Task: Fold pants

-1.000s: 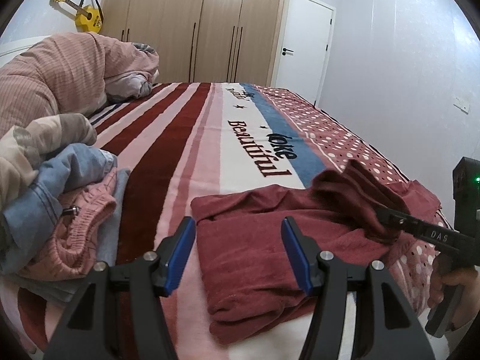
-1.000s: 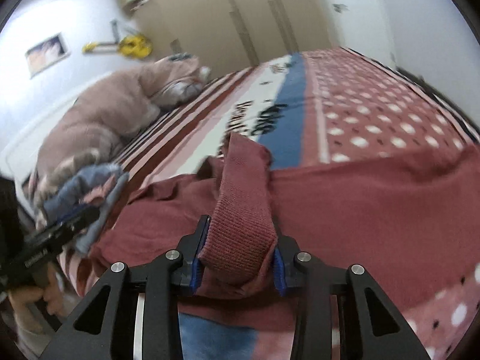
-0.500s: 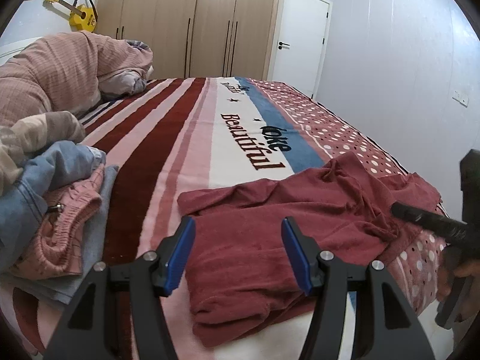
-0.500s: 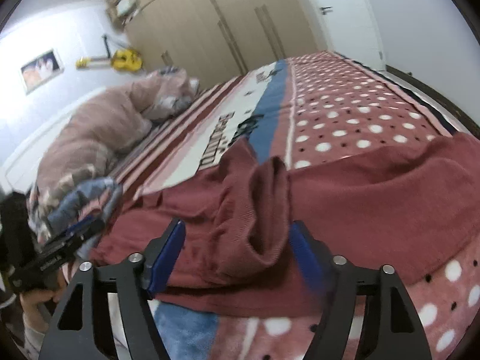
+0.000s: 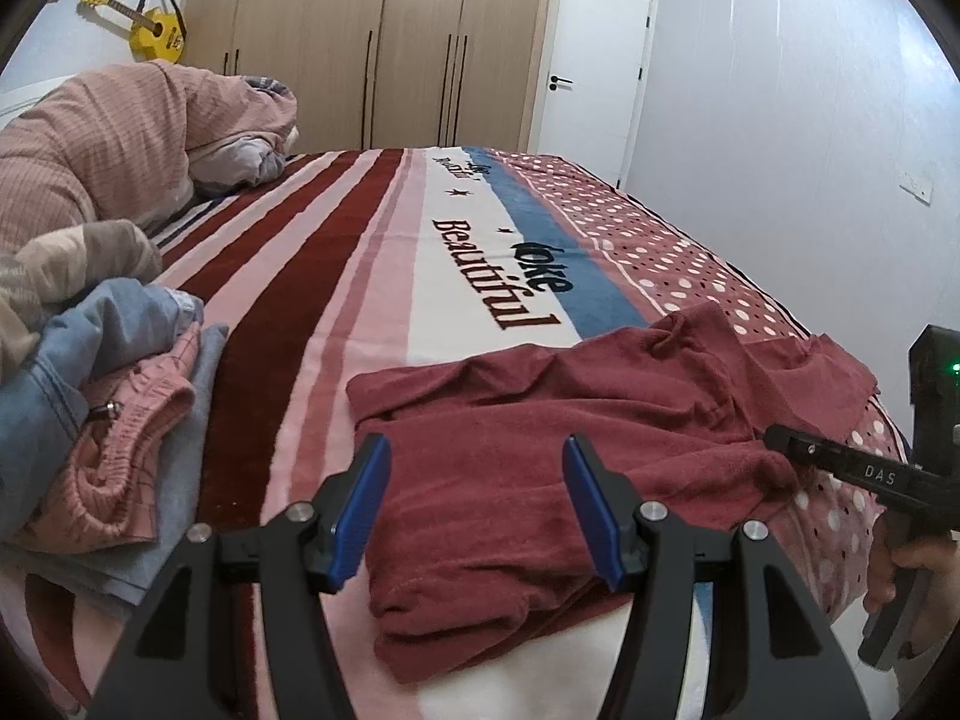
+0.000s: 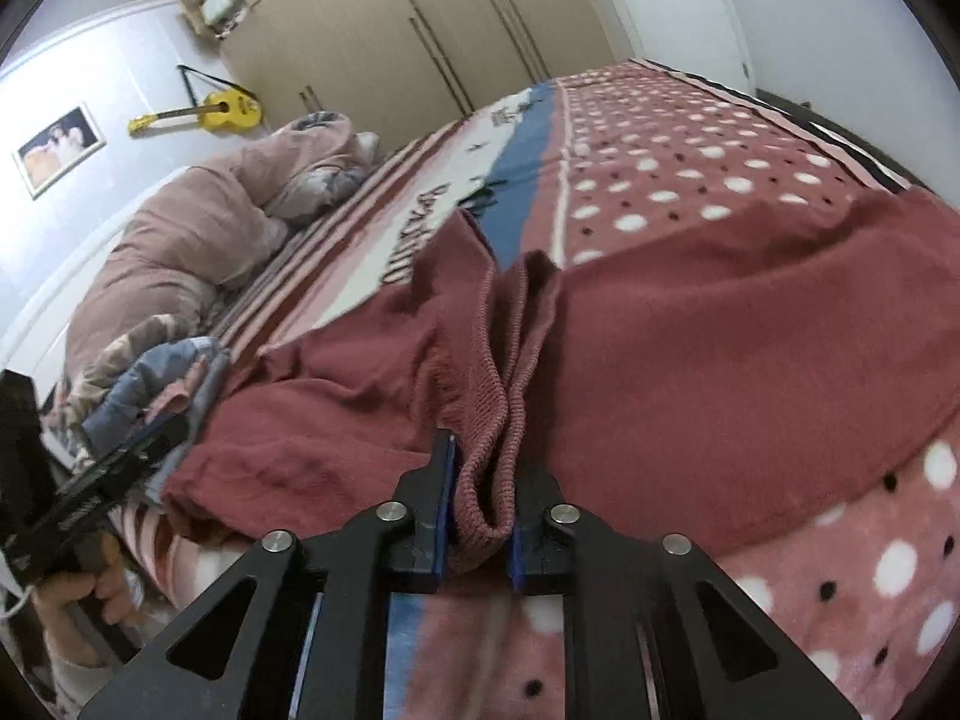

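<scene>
Dark red knit pants [image 5: 540,456] lie crumpled across the near end of the bed; they also fill the right wrist view [image 6: 690,360]. My left gripper [image 5: 477,510] is open and empty, held just above the pants' near left part. My right gripper [image 6: 480,510] is shut on a bunched ribbed fold of the pants [image 6: 486,420]. It also shows at the right edge of the left wrist view [image 5: 780,441], its tip at the pants' right side.
A striped and dotted blanket [image 5: 372,276] covers the bed. A pile of clothes, blue denim and pink knit [image 5: 108,420], lies at the left. A pink duvet [image 5: 102,144] is heaped at the head. Wardrobes [image 5: 390,48], a door and a wall stand beyond.
My right gripper opened and let go of the fold half a second ago, then shut again on a bunched fold. The raised pants part dropped flatter. The left gripper stayed open.
</scene>
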The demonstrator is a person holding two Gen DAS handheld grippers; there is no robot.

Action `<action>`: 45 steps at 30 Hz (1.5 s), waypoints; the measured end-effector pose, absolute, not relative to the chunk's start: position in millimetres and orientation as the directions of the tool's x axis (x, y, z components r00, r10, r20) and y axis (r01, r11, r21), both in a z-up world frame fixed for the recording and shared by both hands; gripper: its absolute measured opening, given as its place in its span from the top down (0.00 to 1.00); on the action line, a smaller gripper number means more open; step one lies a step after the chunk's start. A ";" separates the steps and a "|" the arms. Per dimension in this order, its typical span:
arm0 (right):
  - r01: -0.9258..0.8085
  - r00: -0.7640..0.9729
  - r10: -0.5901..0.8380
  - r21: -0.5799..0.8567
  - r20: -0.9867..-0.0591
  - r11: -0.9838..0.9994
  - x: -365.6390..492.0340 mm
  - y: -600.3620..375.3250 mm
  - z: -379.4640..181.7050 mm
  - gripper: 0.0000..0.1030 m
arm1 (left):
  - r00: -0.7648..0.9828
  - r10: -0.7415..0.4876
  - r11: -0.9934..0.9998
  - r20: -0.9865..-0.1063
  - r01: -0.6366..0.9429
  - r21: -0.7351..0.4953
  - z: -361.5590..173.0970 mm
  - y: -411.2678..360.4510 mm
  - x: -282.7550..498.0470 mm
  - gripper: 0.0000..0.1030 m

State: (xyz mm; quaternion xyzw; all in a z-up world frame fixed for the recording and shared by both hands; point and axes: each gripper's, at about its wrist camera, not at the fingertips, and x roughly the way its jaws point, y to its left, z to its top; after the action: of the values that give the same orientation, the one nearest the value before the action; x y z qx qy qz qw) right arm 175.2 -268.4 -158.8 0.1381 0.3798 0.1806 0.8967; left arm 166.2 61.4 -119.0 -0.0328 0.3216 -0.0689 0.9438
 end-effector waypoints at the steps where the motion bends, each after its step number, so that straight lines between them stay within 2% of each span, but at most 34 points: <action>1: -0.210 0.674 0.389 0.343 -0.627 0.916 172.2 -273.0 -154.5 0.75 | 0.784 -0.149 0.989 -0.602 0.113 -0.097 -117.5 58.9 166.3 0.46; 3: -0.163 0.729 0.302 0.273 -0.615 0.948 165.8 -289.8 -145.5 0.72 | 0.786 -0.141 0.990 -0.602 0.115 -0.082 -114.4 54.3 167.9 0.46; 5: -0.108 0.754 0.260 0.277 -0.603 0.955 161.8 -320.0 -138.9 0.63 | 0.790 -0.138 0.990 -0.598 0.113 -0.079 -111.9 50.6 168.3 0.43; 9: 0.050 0.784 0.136 0.280 -0.606 0.959 152.4 -390.5 -135.2 0.52 | 0.799 -0.128 0.992 -0.588 0.091 -0.092 -108.5 42.6 170.8 0.43; 11: 0.127 0.785 0.075 0.279 -0.614 0.952 148.0 -425.4 -137.9 0.37 | 0.801 -0.119 0.992 -0.587 0.073 -0.101 -107.8 39.1 173.3 0.43; 12: 0.159 0.781 0.062 0.294 -0.621 0.943 147.2 -441.2 -141.2 0.34 | 0.803 -0.114 0.992 -0.586 0.064 -0.104 -107.2 37.7 174.6 0.43; 16: 0.183 0.784 0.100 0.383 -0.613 0.905 149.0 -481.8 -153.2 0.35 | 0.811 -0.088 0.994 -0.578 0.033 -0.105 -105.1 33.3 179.4 0.43; 23: 0.162 0.790 0.128 0.405 -0.600 0.900 179.3 -500.2 -159.8 0.35 | 0.815 -0.040 0.997 -0.577 -0.003 -0.073 -106.2 31.1 187.9 0.43; 25: 0.176 0.789 0.122 0.411 -0.602 0.894 191.1 -502.0 -161.2 0.39 | 0.815 -0.029 0.997 -0.579 -0.014 -0.069 -108.0 33.7 189.4 0.43; 27: 0.192 0.788 0.122 0.429 -0.604 0.883 202.0 -506.0 -161.1 0.52 | 0.814 -0.021 0.997 -0.581 -0.023 -0.068 -109.7 35.6 191.2 0.43; 28: 0.190 0.788 0.127 0.435 -0.602 0.880 206.1 -507.2 -160.4 0.70 | 0.813 -0.018 0.997 -0.582 -0.027 -0.069 -110.6 36.6 192.2 0.43; 29: 0.192 0.786 0.128 0.435 -0.605 0.880 209.8 -509.3 -159.5 0.92 | 0.813 -0.017 0.997 -0.583 -0.028 -0.068 -111.3 37.5 192.9 0.43; 30: 0.195 0.788 0.116 0.424 -0.605 0.885 212.4 -509.4 -157.7 0.96 | 0.812 -0.016 0.997 -0.583 -0.029 -0.067 -111.8 37.9 193.5 0.43; 35: 0.186 0.837 0.032 0.338 -0.547 0.922 195.0 -501.4 -139.7 0.98 | 0.818 -0.024 0.997 -0.575 -0.020 -0.071 -110.2 39.9 192.4 0.43; 41: 0.193 0.818 0.028 0.320 -0.574 0.927 189.1 -496.3 -139.5 0.98 | 0.828 -0.042 0.997 -0.559 0.001 -0.074 -103.8 41.9 185.1 0.43; 45: 0.151 0.847 0.047 0.325 -0.530 0.933 184.9 -481.7 -114.5 0.98 | 0.831 -0.056 0.997 -0.553 0.019 -0.073 -99.7 48.7 177.9 0.43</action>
State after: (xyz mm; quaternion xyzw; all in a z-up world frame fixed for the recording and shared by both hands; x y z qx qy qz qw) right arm 184.9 -481.7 -114.5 0.1803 0.2754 -0.0275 0.9439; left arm 177.9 48.7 -99.7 -0.0321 0.2896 -0.0195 0.9564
